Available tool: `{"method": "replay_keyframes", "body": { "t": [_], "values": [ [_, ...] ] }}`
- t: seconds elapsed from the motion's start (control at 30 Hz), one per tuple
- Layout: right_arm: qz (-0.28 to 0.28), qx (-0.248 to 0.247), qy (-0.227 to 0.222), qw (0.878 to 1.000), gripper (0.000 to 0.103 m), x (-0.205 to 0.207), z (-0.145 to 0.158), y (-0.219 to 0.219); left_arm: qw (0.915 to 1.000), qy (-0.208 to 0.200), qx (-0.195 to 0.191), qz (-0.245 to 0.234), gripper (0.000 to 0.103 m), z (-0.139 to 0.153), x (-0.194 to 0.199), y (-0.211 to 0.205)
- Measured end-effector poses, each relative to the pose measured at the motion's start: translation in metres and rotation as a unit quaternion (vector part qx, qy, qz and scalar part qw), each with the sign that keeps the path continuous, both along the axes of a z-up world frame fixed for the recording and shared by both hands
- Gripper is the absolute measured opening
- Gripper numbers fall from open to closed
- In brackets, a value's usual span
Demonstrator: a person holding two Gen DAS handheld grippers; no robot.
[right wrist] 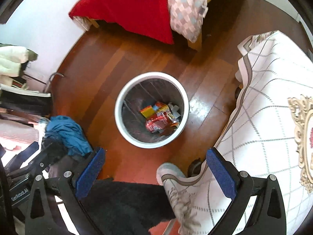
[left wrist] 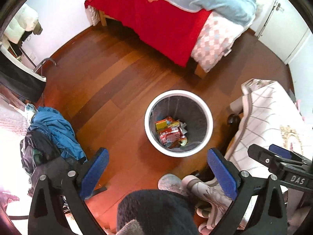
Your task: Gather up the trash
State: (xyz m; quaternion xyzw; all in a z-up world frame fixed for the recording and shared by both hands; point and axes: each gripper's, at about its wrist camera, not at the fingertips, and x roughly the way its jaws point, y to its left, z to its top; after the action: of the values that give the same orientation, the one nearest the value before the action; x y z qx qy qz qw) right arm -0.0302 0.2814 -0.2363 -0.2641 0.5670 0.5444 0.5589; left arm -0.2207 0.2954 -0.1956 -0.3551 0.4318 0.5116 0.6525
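Note:
A round white trash bin [left wrist: 210, 117] with a dark liner stands on the wooden floor; it also shows in the right wrist view [right wrist: 119, 99]. Red and yellow snack wrappers [left wrist: 171, 132] lie in its bottom, seen too in the right wrist view [right wrist: 159, 118]. My left gripper [left wrist: 157, 174] is open and empty, held above the floor in front of the bin. My right gripper [right wrist: 155, 174] is open and empty too, above the floor near the bin. The right gripper's body [left wrist: 281, 162] shows at the right in the left wrist view.
A bed with a red blanket [left wrist: 154, 23] stands behind the bin. A chair with a white patterned cover [right wrist: 264, 107] is on the right. Blue and dark clothes [left wrist: 52, 131] lie heaped on the left. The person's shoe [right wrist: 170, 173] and dark trouser leg [left wrist: 156, 211] are below the grippers.

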Motion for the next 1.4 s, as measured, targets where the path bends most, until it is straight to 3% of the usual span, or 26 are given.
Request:
{"method": "replay_keyframes", "body": {
  "t": [0.37,0.63,1.03,1.4],
  "values": [
    [0.033,0.076,0.051,0.995,0.103,0.003,0.119,-0.063,0.9967,-0.062,0.034,-0.039,0.103,0.091,-0.003,-0.046],
    [0.066,0.107,0.062,0.990,0.103,-0.002,0.182,-0.094,0.9914,-0.111,0.046,-0.053,0.103,0.140,-0.012,-0.070],
    [0.097,0.127,0.075,0.984,0.103,-0.018,0.229,-0.110,0.9867,-0.136,0.061,-0.065,0.103,0.176,-0.021,-0.095],
    [0.106,0.119,0.069,0.985,0.103,-0.026,0.232,-0.100,0.9863,-0.141,0.060,-0.062,0.103,0.182,-0.028,-0.094]
  ]
}}
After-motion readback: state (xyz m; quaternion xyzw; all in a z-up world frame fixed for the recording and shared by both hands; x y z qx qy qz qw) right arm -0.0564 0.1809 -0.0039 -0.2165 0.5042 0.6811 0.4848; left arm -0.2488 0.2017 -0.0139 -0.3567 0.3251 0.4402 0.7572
